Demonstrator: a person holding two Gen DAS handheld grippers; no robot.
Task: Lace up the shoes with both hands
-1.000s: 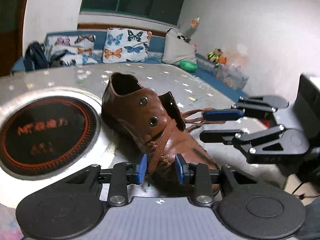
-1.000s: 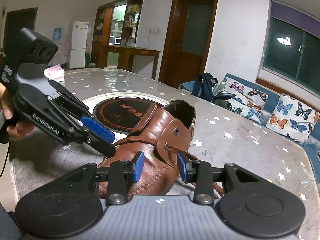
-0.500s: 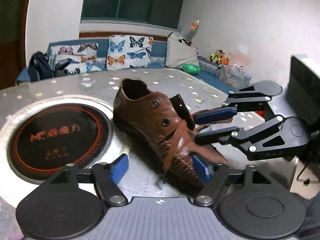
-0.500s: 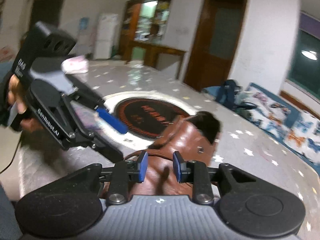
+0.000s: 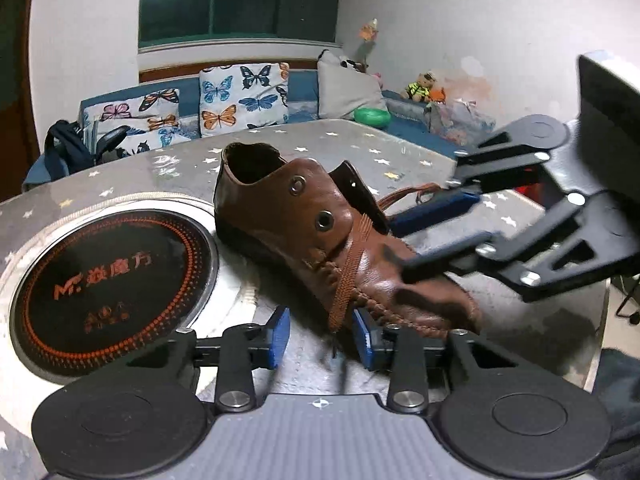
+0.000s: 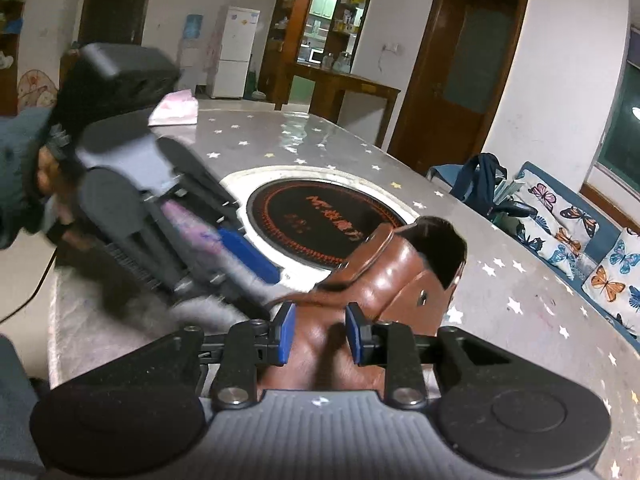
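Shoe [image 5: 320, 240] on counter [image 5: 400, 148], laced only low, upper eyelets [image 5: 324, 221] at 12 o'clock empty; left gripper [image 5: 320, 332] fingers parted around lace [image 5: 346, 280], right gripper [image 6: 320, 332] fingers apart, empty.

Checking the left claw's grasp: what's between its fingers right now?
In the left wrist view, the loose end of the brown lace hangs between the open left claw's fingers, untouched, over bare table; the shoe lies just beyond.

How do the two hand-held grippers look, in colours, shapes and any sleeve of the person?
Both are alike. The left hand-held gripper has a ribbed grey base, two round black discs, black linkage bars with silver screws, and fingers tipped with blue pads. The right hand-held gripper shows the same parts. A black box sits on top of each. A blue-grey sleeve covers the left arm. Any lettering is too blurred to read.
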